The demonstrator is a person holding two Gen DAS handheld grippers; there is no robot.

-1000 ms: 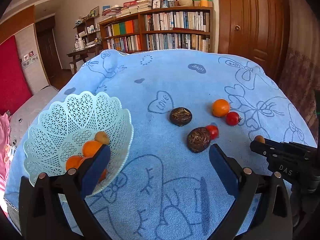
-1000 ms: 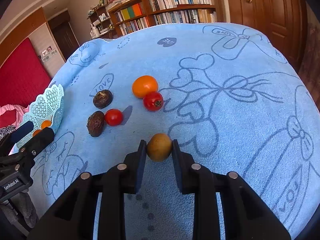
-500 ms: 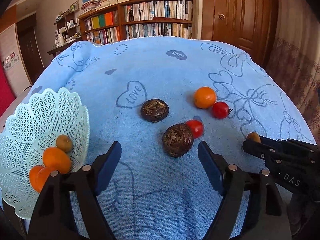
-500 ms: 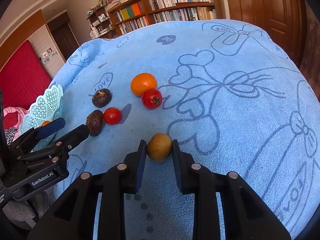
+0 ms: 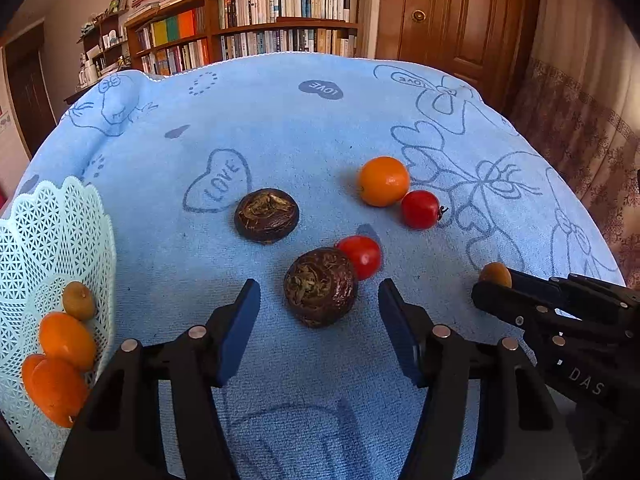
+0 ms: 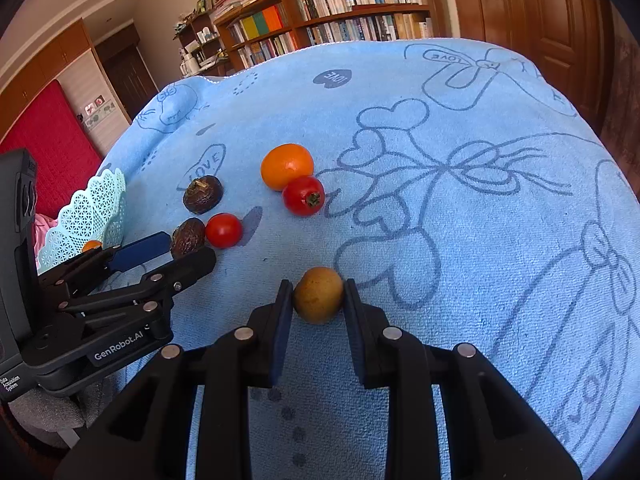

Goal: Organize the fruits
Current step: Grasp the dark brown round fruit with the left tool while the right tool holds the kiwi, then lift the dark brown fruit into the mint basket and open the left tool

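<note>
My left gripper is open, its blue pads on either side of a dark brown wrinkled fruit on the blue cloth. A red tomato touches that fruit's far right side. A second brown fruit lies beyond, with an orange and another tomato to the right. My right gripper is shut on a small yellow-brown fruit low over the cloth. The pale green lattice basket at left holds oranges and a small yellow-brown fruit.
A blue towel with heart and bow drawings covers the table. Bookshelves and a wooden door stand behind. In the right wrist view the left gripper body sits at left, near the basket.
My left gripper has moved right from over the basket to the nearer brown fruit, which now sits between its open fingers. The right gripper has kept hold of its fruit, nearly still.
</note>
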